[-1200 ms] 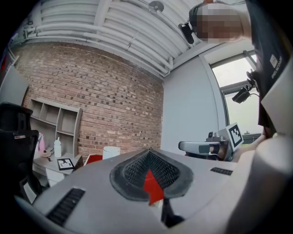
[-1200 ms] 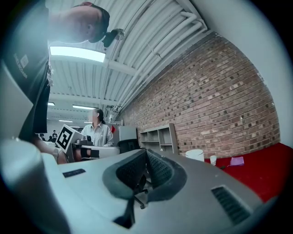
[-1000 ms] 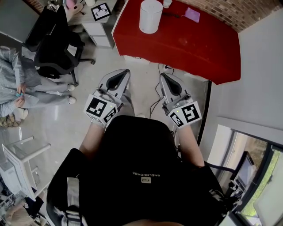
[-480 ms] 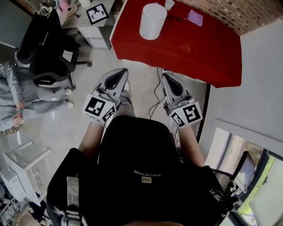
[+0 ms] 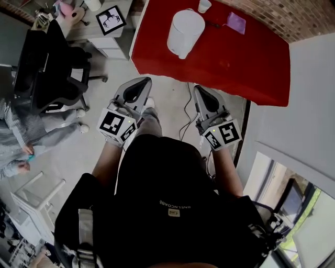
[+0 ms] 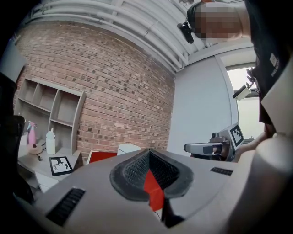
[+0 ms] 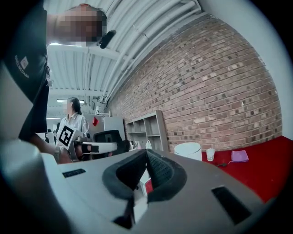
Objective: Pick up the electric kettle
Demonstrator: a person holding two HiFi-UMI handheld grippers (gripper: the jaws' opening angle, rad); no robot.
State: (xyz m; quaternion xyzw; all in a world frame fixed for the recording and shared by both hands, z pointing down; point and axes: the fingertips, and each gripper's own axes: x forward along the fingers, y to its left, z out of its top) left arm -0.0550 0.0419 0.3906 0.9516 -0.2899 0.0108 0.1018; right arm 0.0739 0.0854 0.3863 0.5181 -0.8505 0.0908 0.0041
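Observation:
The white electric kettle (image 5: 186, 32) stands on the red table (image 5: 246, 63), also visible as a white top (image 6: 129, 148) in the left gripper view and as a white cylinder (image 7: 188, 151) in the right gripper view. My left gripper (image 5: 140, 81) and right gripper (image 5: 198, 89) are held side by side over the floor, short of the table's near edge and pointing at it. Both are shut with nothing between their pads (image 6: 149, 151) (image 7: 146, 151). The kettle lies well ahead of both.
A paper cup (image 5: 204, 6) and a purple cloth (image 5: 235, 23) lie behind the kettle. A black office chair (image 5: 47, 68) and a seated person (image 5: 21, 136) are at the left. A cable (image 5: 184, 118) runs across the floor. A desk with a marker card (image 5: 109, 20) adjoins the table.
The red table and kettle have come closer in the head view as the person and both grippers moved forward toward them. Both grippers stay shut and empty.

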